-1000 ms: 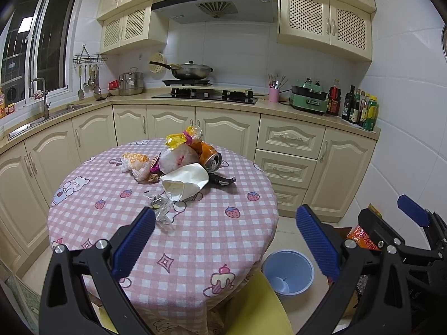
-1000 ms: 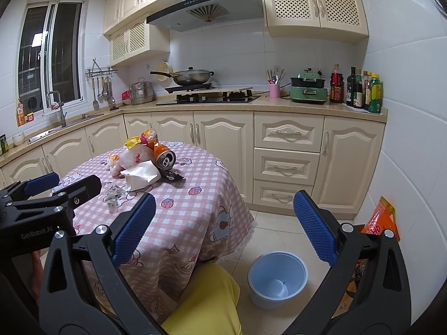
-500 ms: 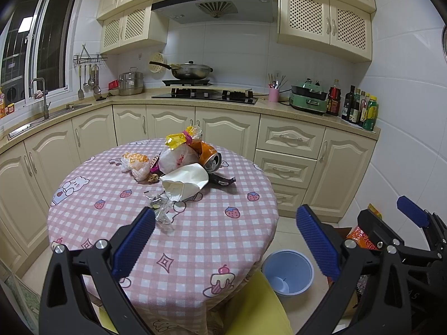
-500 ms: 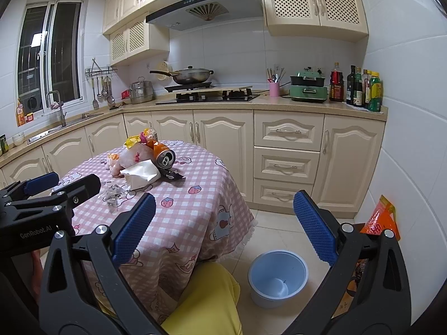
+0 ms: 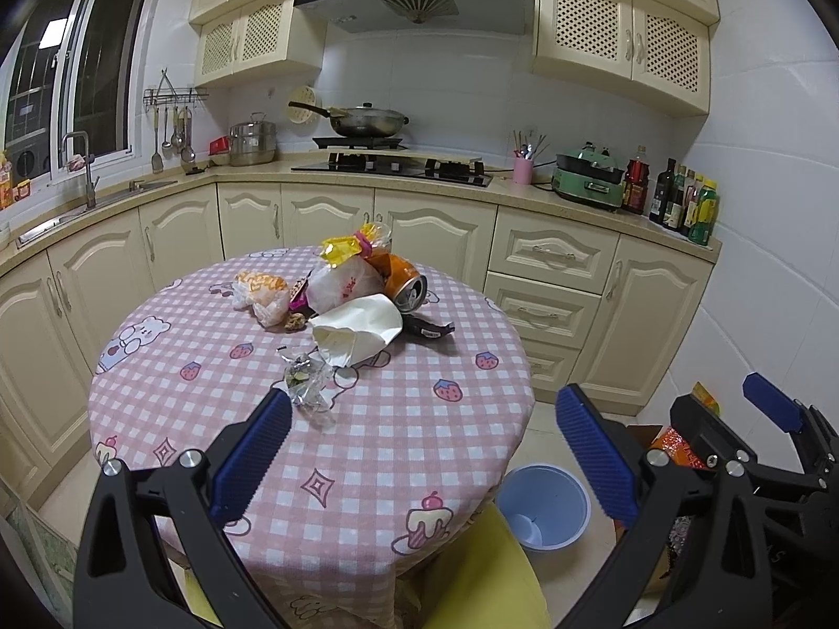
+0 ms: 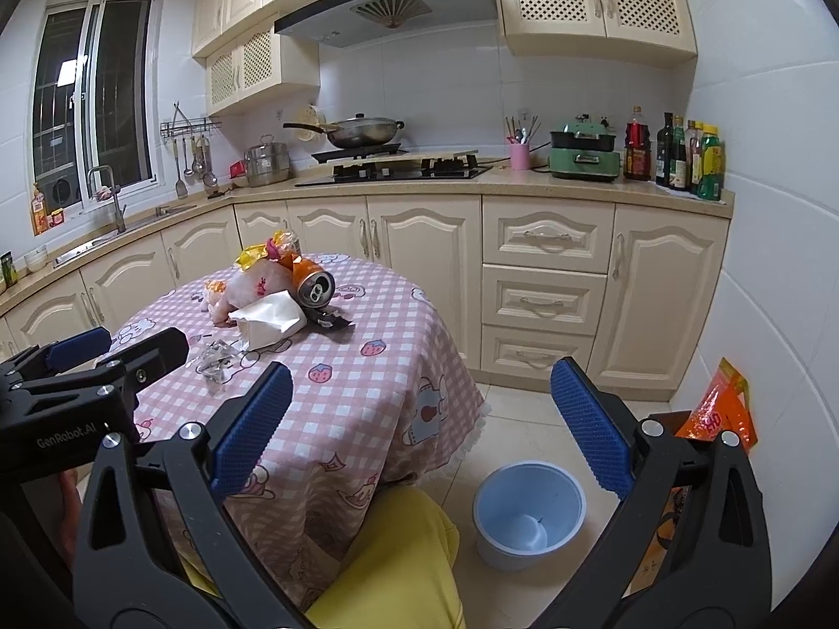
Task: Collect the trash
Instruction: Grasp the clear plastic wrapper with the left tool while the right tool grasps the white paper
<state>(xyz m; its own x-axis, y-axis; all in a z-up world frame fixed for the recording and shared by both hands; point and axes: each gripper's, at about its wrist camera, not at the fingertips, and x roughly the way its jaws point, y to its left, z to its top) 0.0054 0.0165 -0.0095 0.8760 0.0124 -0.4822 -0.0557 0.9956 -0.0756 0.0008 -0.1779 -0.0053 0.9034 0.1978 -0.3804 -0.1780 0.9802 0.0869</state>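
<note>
- Both claws, your left claw (image 5: 422,437) and right claw (image 6: 419,419), gape wide and hold nothing.
- Trash pile (image 5: 346,299) sits mid-counter (image 5: 377,451), at 11 o'clock from the left claw (the nearer one).
- Crumpled clear wrapper (image 5: 307,382) lies closest; blue bin (image 6: 529,513) waits on the floor, 5 o'clock.

Home kitchen. Cream cabinets (image 6: 425,241) along an L-shaped counter, gas hob (image 6: 398,172) with a wok (image 6: 362,131) under a range hood (image 6: 388,0), sink and tap (image 5: 78,167) by the window, oil or sauce bottles (image 6: 681,154) probably, checked-cloth dining table (image 5: 367,419).
</note>
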